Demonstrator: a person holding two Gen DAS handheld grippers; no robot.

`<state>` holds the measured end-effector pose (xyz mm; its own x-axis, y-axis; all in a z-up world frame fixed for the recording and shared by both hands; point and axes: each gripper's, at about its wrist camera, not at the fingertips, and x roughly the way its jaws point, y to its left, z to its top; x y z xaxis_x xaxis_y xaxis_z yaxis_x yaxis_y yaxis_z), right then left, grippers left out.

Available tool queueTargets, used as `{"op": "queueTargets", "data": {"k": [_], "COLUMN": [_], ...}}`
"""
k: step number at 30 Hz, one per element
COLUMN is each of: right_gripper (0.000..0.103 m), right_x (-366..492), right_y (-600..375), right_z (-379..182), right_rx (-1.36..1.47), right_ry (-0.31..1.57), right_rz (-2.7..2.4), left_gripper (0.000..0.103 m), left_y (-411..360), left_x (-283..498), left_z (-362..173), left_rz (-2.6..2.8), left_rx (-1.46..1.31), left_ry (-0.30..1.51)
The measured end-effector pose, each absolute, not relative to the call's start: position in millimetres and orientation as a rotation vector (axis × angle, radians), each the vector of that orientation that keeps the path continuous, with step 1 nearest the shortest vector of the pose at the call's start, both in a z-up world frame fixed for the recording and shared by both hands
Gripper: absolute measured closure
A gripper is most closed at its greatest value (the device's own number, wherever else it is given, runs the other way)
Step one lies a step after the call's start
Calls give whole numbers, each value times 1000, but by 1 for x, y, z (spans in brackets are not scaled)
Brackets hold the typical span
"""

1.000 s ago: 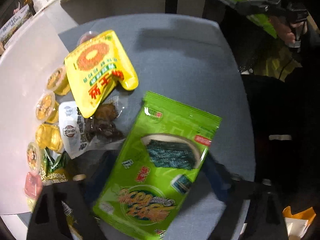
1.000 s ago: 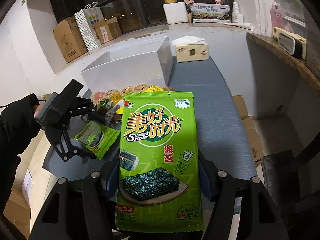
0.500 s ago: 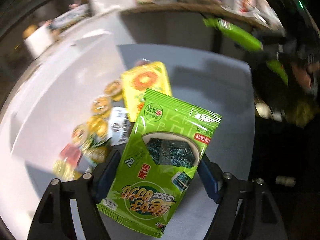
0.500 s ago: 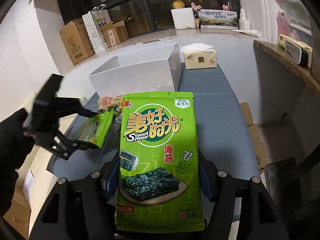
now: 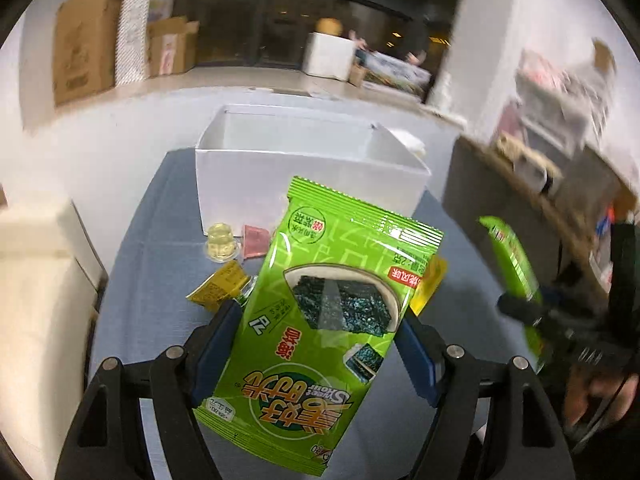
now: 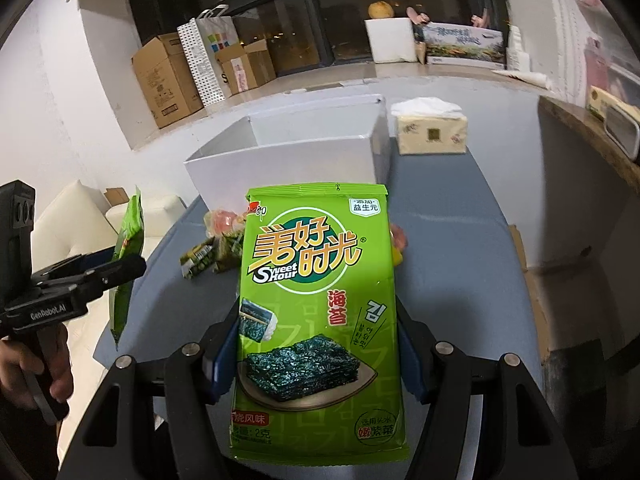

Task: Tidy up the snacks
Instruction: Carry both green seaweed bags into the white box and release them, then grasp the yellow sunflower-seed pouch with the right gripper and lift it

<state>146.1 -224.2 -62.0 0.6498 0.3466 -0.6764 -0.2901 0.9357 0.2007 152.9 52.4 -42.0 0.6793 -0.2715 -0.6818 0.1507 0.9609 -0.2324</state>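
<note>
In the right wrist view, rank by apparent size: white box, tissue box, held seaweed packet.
1. seaweed packet, though nearness to the camera inflates it
2. white box
3. tissue box

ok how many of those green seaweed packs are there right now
2. One seaweed pack is clamped in the left claw; the other seaweed pack is clamped in the right claw. Both are above the table; more could be hidden behind them.
</note>
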Motion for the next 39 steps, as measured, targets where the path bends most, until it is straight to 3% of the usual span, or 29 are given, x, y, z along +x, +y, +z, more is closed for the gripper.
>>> {"op": "queueTargets", "data": {"k": [8,15,24,27,29,30,31,32,39], "right_gripper": [33,33,33,33,28,22,7,0,0], "right_x": [209,307,388,400,406,409,411,411,407], "right_y": [-213,-203,-193,-191,-190,-190,-191,-191,-187], "right_z": [-19,9,-1,-6,-10,-13,-14,-16,-21], "right_rx": [61,97,108,90,100,104,109,112,88], "right_ry": [701,684,738,754,767,784,795,799,800], "right_rz": [356,321,275,258,271,274,271,265,260], "left_gripper": [23,23,23,18,11,1,0,0,0], "left_y": [59,46,33,31,29,29,29,31,34], "left_x": [192,288,395,416,427,430,432,432,431], "left_z": [0,32,28,18,8,4,0,-4,-17], "left_rz": [-213,-180,-202,-222,-213,-208,-201,-196,-185], "left_rx": [-136,-85,-70,-95,-90,-89,-90,-92,-83], "left_ry": [714,683,720,754,786,797,802,802,837]}}
